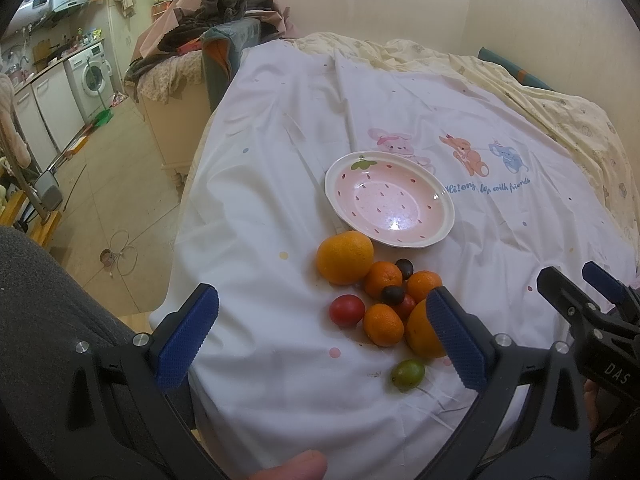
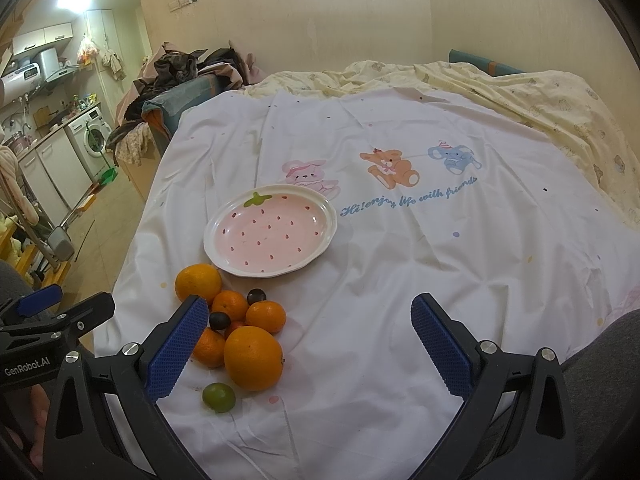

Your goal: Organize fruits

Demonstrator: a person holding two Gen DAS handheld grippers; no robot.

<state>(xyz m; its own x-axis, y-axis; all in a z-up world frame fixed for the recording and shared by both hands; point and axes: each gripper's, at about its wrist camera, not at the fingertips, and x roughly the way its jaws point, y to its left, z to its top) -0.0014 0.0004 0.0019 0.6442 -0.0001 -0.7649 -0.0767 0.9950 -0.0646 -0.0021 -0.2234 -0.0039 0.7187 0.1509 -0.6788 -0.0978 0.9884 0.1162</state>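
Note:
A pink strawberry-pattern plate (image 1: 440, 236) (image 2: 224, 256) lies bare on the white sheet. Just in front of it is a cluster of fruit: a large orange (image 1: 345, 257) (image 2: 198, 282), another large orange (image 1: 420, 330) (image 2: 253, 358), small tangerines (image 1: 383, 324) (image 2: 266, 316), dark plums (image 1: 393, 294) (image 2: 219, 320), a red tomato (image 1: 346, 310) and a green lime (image 1: 407, 375) (image 2: 218, 397). My left gripper (image 1: 320, 344) is open and empty above the sheet, near the fruit. My right gripper (image 2: 306, 350) is open and empty, right of the fruit; it also shows in the left wrist view (image 1: 576, 284).
The white printed sheet (image 2: 400, 280) covers a bed, with a yellow quilt (image 2: 540, 100) behind it. The bed edge drops to the floor (image 1: 120, 184) at the left. A pile of clothes (image 1: 208, 16) and a kitchen with a washing machine (image 1: 92, 76) lie beyond.

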